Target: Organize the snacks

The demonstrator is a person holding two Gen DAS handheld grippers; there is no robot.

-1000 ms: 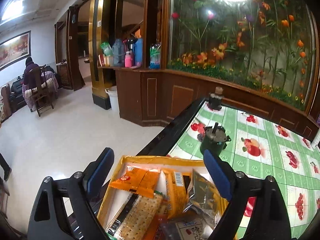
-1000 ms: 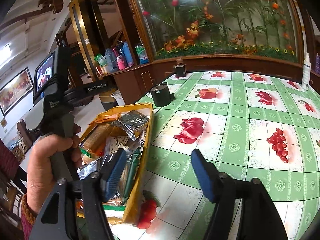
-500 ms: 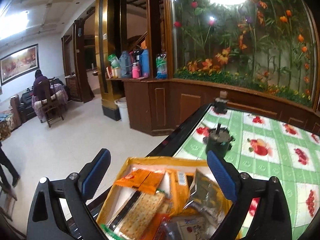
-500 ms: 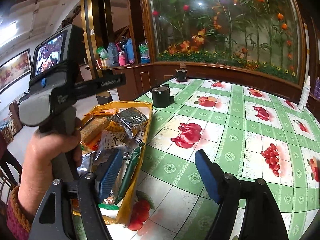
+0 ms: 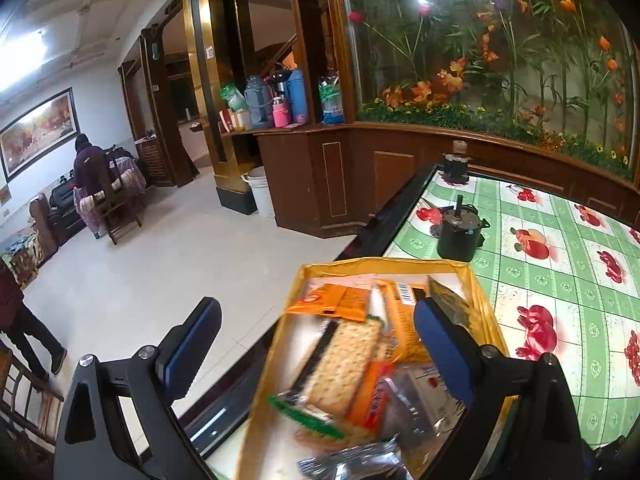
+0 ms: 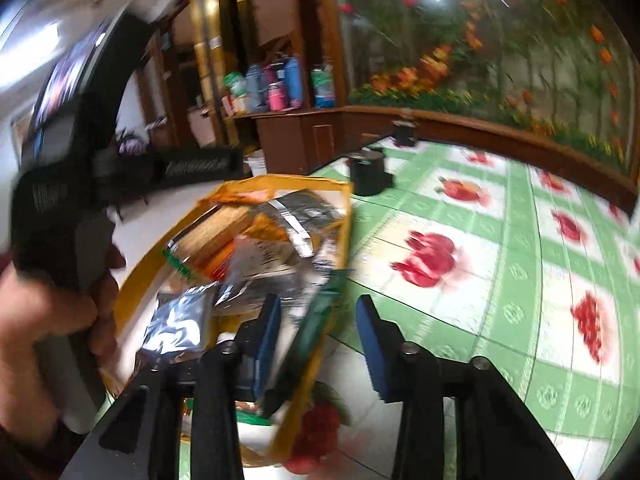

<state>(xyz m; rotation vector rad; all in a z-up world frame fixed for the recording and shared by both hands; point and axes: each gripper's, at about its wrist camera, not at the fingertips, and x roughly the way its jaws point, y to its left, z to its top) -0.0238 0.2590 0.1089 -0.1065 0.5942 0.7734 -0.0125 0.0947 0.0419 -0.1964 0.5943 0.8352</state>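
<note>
A lived-in home is showing here, an open living and dining room. A framed landscape painting [image 5: 38,128] is hanging on the white wall, and someone is sitting on a wooden chair [image 5: 106,200] near a sofa. Thermos flasks [image 5: 276,98] are standing on a dark wood cabinet [image 5: 320,176], and a fruit-patterned green cloth is covering the tabletop [image 5: 560,264] beside a glass-fronted flower display [image 5: 500,48].

no readable text anywhere: barcode on the yellow packet [image 5: 406,294] without legible digits, print on the white packet [image 6: 262,254] blurred, lettering on the left gripper's black bar [image 6: 196,167] smeared.
</note>
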